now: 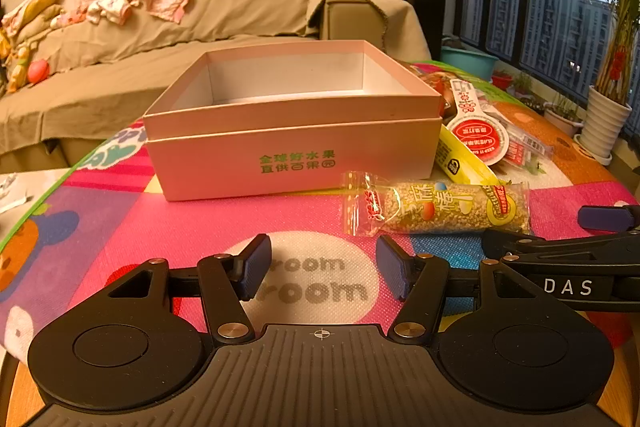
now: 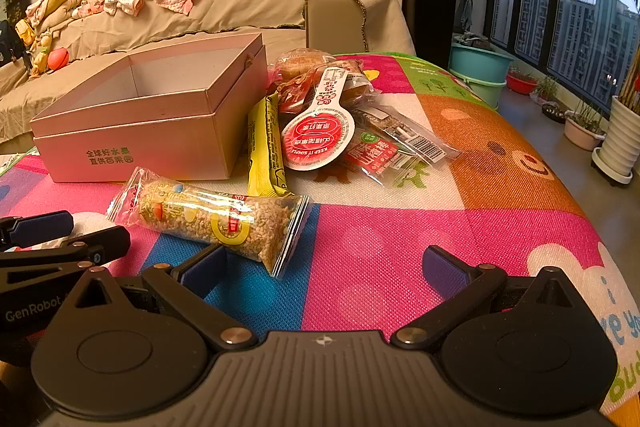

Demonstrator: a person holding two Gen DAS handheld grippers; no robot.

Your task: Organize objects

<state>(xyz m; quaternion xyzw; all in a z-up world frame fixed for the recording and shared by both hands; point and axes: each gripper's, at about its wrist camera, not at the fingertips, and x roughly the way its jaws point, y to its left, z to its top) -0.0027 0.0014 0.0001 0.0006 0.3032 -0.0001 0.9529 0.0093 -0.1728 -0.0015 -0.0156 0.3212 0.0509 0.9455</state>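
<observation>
Both claws, the left claw [image 1: 322, 267] and the right claw [image 2: 324, 267], stand released over the worktop [image 2: 400, 247] (nothing between their pads), while the grain bar packet [image 2: 212, 217] lies just before the empty pink box [image 1: 292, 131].

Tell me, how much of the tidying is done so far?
Nothing looks done yet: the box is empty inside. Nothing is in hand either; the left gripper and right gripper are both open above the mat. Left to do: the rice bar, yellow packet, spoon-shaped pack and the other snacks beside the box all lie outside it.
</observation>
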